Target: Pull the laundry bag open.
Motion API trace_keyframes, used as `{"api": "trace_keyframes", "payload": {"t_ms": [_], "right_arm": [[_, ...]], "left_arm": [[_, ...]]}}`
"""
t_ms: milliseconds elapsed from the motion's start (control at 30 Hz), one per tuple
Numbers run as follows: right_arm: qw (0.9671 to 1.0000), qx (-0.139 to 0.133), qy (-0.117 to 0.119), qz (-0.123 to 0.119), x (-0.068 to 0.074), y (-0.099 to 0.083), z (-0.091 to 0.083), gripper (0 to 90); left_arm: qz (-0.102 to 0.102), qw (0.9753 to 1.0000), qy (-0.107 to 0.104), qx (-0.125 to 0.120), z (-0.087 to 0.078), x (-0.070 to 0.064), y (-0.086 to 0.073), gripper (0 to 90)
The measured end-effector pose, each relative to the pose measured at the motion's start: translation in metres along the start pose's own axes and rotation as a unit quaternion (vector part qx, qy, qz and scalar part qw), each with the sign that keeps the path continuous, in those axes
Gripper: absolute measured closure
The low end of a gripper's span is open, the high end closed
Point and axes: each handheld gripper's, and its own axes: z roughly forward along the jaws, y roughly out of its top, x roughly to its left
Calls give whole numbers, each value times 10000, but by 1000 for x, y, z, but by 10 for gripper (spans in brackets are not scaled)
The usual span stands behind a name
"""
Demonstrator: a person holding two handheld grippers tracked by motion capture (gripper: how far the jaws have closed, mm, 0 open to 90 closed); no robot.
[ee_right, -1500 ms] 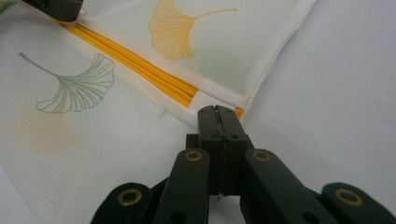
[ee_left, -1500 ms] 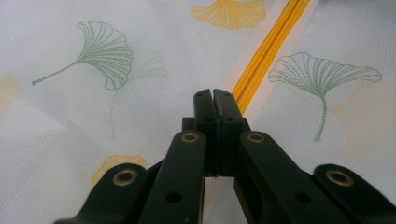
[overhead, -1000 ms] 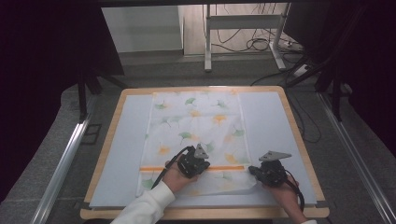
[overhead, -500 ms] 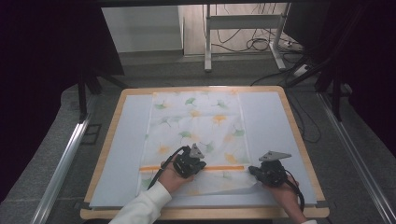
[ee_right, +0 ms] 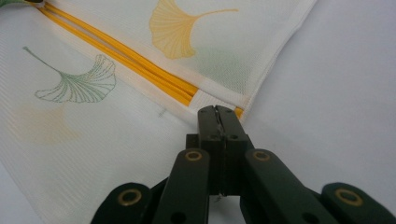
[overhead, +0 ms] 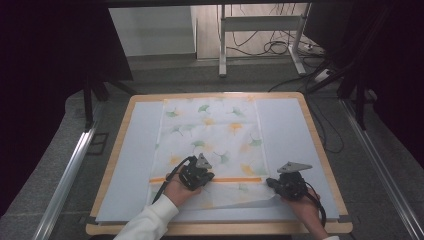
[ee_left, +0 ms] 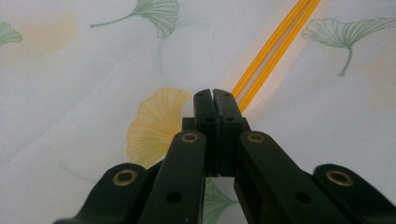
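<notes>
Cloth (overhead: 210,135) flat on table (overhead: 285,125); left hand-held gripper (ee_left: 212,95) closed, right hand-held gripper (ee_right: 217,112) pinching cloth edge.

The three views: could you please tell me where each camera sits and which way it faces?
High view: above the near table edge, facing forward and down at the cloth; forearms, left gripper and right gripper show.
Left gripper view: rides that gripper, looking along shut jaws at the cloth.
Right gripper view: likewise, at the cloth's edge.
All share the orange stripe.

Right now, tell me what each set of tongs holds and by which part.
Both tongs are shut on the leaf-print cloth: the left tongs beside its orange stripe, the right tongs at the cloth's edge by the stripe's end.
</notes>
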Motion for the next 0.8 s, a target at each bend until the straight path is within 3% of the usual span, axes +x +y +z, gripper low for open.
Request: {"api": "trace_keyframes", "payload": {"t_ms": [800], "right_arm": [[10000,1,-2,-6,0,0,0,898]], "left_arm": [[-111,9997,212,54,-12,9,-14,900]]}}
